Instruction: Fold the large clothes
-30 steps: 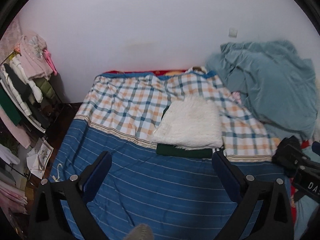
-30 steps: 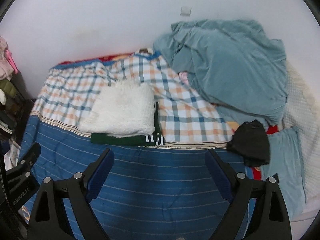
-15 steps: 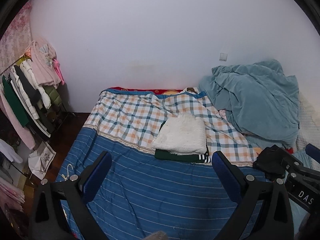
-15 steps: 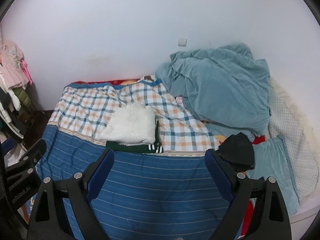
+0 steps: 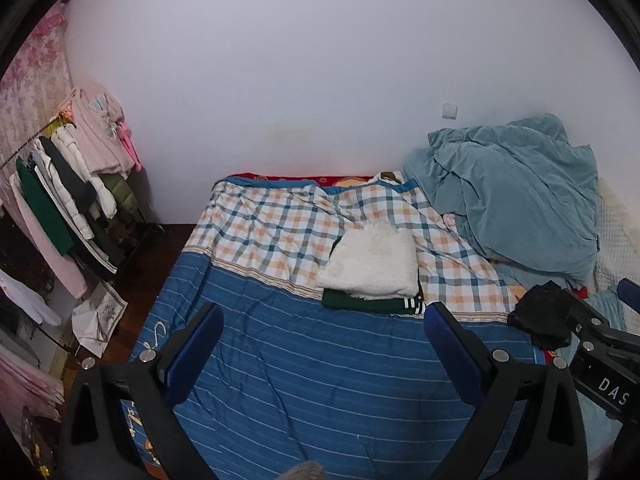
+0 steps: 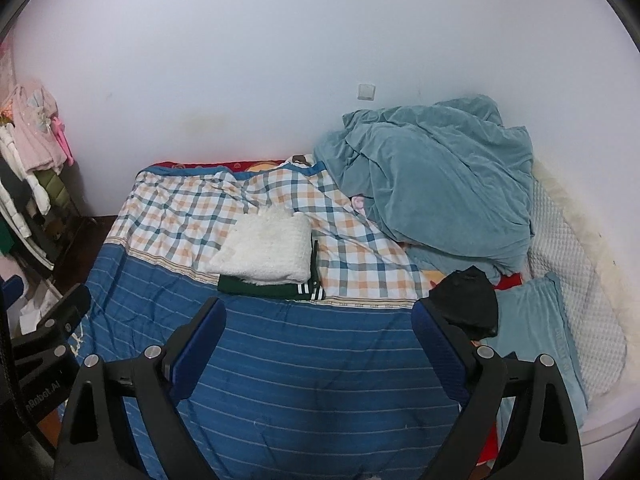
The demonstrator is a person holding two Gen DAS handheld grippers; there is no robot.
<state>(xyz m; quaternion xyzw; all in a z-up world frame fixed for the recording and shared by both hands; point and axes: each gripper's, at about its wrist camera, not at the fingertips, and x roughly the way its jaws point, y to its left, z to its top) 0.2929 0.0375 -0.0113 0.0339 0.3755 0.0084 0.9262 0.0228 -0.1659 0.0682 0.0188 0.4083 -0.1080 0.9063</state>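
Ahead of the left gripper (image 5: 322,334), whose blue-padded jaws stand wide apart and hold nothing, a folded white fluffy garment (image 5: 372,264) lies on a folded dark green garment (image 5: 370,304) (white stripes at its cuff) where the bed's (image 5: 320,380) blue striped cover meets its checked part. To that gripper's right sits a crumpled black garment (image 5: 538,318), and beyond it a heaped teal blanket (image 5: 516,200); far left hangs a clothes rack (image 5: 68,200).

From the right wrist view, the right gripper (image 6: 318,334) is likewise spread and empty above the blue cover. The white garment (image 6: 266,250) and green garment (image 6: 272,288) lie just ahead, slightly left; the black garment (image 6: 468,304) lies beside the right finger.
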